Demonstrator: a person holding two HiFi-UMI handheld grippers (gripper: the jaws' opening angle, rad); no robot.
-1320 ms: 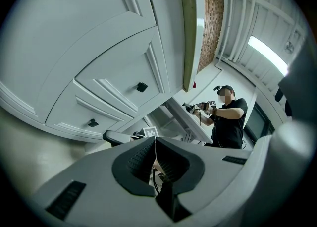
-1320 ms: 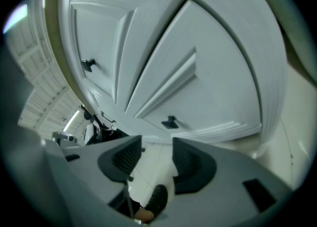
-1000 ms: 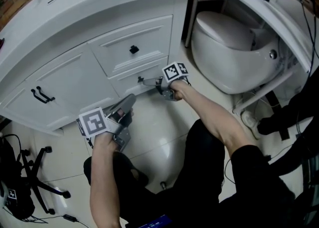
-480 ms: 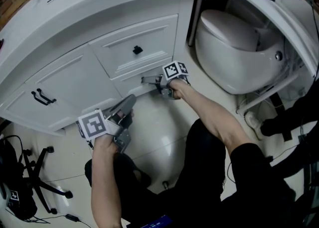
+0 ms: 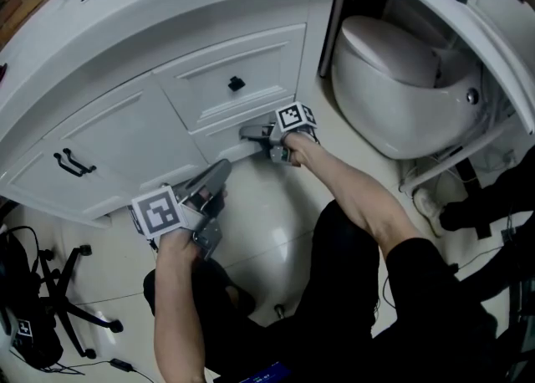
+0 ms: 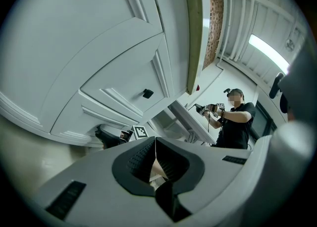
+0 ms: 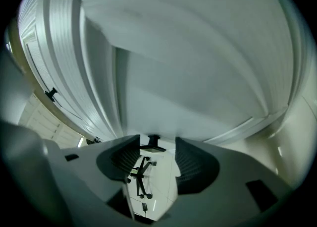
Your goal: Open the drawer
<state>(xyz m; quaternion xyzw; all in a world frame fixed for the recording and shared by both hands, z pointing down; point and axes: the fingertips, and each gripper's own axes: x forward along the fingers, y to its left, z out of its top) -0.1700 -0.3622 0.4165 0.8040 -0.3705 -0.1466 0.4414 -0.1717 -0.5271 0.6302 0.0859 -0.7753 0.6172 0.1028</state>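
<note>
The white vanity (image 5: 125, 17) has an upper drawer with a black knob (image 5: 236, 84) and a lower drawer front (image 5: 219, 135) beneath it. My right gripper (image 5: 249, 132) is at that lower front. In the right gripper view its jaws (image 7: 154, 154) are open and have just been closing. The lower drawer's small black knob (image 7: 154, 141) sits at their tips, and the pads stand apart from it. My left gripper (image 5: 219, 172) hangs low in front of the cabinet, shut (image 6: 155, 144) on nothing.
A cabinet door with a black bar handle (image 5: 71, 161) is left of the drawers. A white toilet (image 5: 401, 80) stands close on the right. An office chair base (image 5: 71, 293) is on the floor at lower left. A person in black (image 6: 237, 119) stands far behind.
My right gripper has rolled a little and settled slightly lower at the lower drawer front. The left gripper has stayed where it was.
</note>
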